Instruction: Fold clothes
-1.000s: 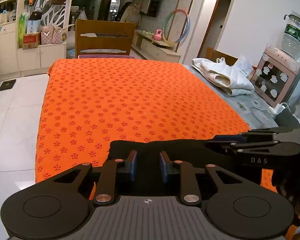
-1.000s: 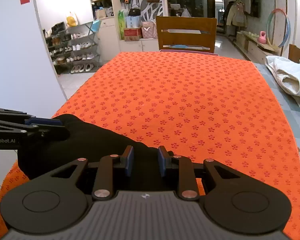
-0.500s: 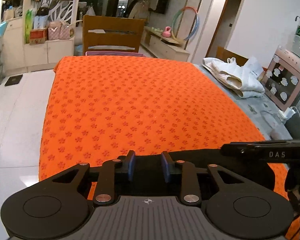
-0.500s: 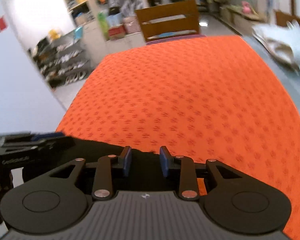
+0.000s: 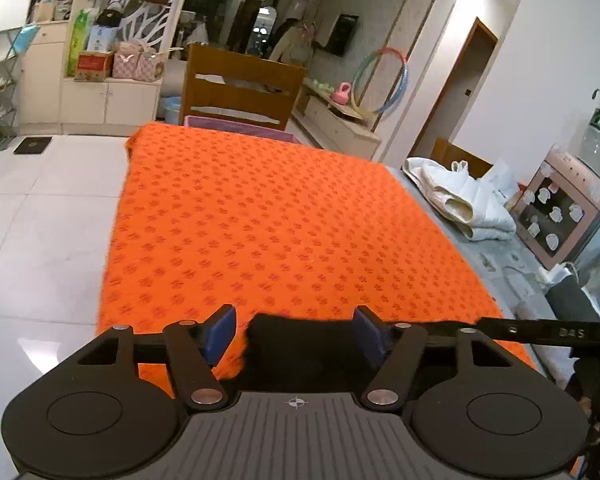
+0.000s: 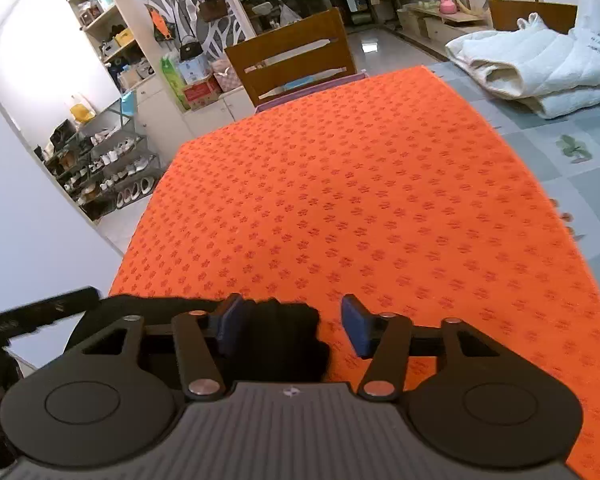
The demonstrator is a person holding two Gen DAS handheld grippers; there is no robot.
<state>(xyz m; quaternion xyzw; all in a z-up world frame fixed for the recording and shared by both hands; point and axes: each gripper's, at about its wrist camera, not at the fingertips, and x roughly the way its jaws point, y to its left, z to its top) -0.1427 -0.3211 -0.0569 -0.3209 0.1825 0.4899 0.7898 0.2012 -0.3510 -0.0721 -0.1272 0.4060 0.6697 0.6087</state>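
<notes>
- Left gripper [image 5: 296,330]: jaws spread wide apart, blue pads [image 5: 220,334] clear of the fabric on both sides. Nothing is clamped.
- Right gripper [image 6: 292,326]: jaws likewise apart. The left pad [image 6: 230,322] sits against the edge of the dark fabric; the right pad hangs over bare orange cloth.
- Garment [image 5: 304,350]: black, lying at the near edge of the orange cloth [image 5: 268,220], at the bottom centre of the left wrist view. In the right wrist view it [image 6: 284,340] occupies the lower left, bunched between the pads and trailing off to the left.
- Long axis of the garment: runs side to side along the near edge, from one gripper toward the other. Most of it is hidden under the gripper bodies, so which end is which cannot be told.
- The right gripper's arm shows as a dark bar at the right edge of the left wrist view, level with the garment's far edge.
- Orange cloth: flower-patterned, covering the table and stretching toward the wooden chair [image 5: 242,88] at upper centre.
- White bedding [image 6: 540,66]: folded, upper right of the right wrist view, on the grey surface beside the orange cloth, well apart from the garment.
</notes>
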